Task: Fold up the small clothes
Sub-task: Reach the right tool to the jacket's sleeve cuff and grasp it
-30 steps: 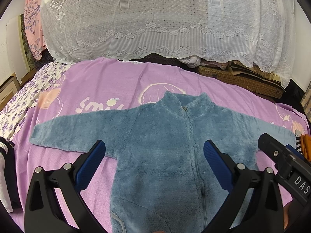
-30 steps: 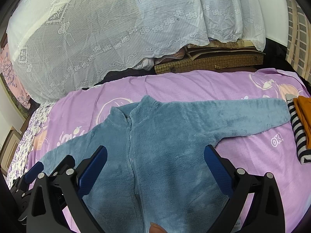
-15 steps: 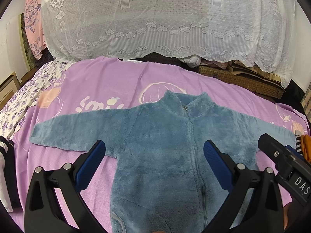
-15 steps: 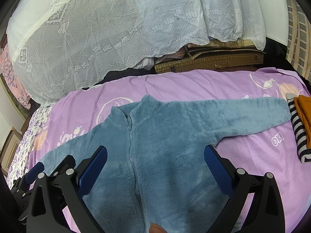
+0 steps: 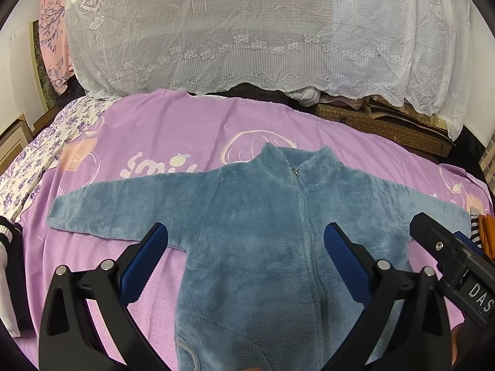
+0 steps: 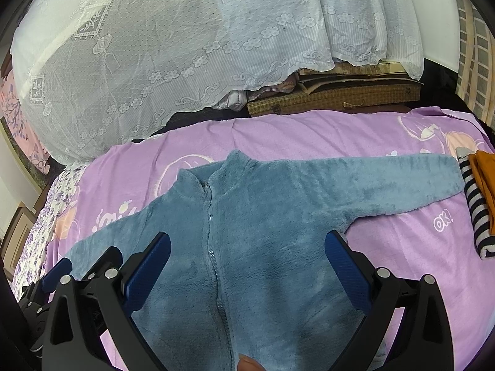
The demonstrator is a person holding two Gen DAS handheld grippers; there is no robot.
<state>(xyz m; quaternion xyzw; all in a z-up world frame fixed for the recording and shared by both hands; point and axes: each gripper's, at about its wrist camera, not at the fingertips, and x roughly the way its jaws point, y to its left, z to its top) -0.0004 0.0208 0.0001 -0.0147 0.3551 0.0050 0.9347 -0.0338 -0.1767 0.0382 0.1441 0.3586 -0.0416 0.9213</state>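
Observation:
A fluffy blue zip-up fleece garment [image 5: 256, 235] lies flat, front up, on a purple bedspread [image 5: 191, 130], both sleeves spread wide. In the right wrist view the same garment [image 6: 263, 222] reaches its right sleeve toward a pile at the edge. My left gripper [image 5: 246, 250] hovers open above the chest, left of the zipper, holding nothing. My right gripper [image 6: 247, 256] also stands open over the chest, empty. The right gripper's body [image 5: 454, 262] shows at the left view's right edge. The left gripper's body [image 6: 62, 275] shows at the right view's lower left.
A striped garment [image 6: 475, 213] and an orange one [image 6: 485, 179] lie stacked by the right sleeve end. A dark and white garment [image 5: 9, 275] sits at the bed's left edge. A lace-covered mound [image 5: 247, 31] and woven mats [image 5: 380, 123] line the far side.

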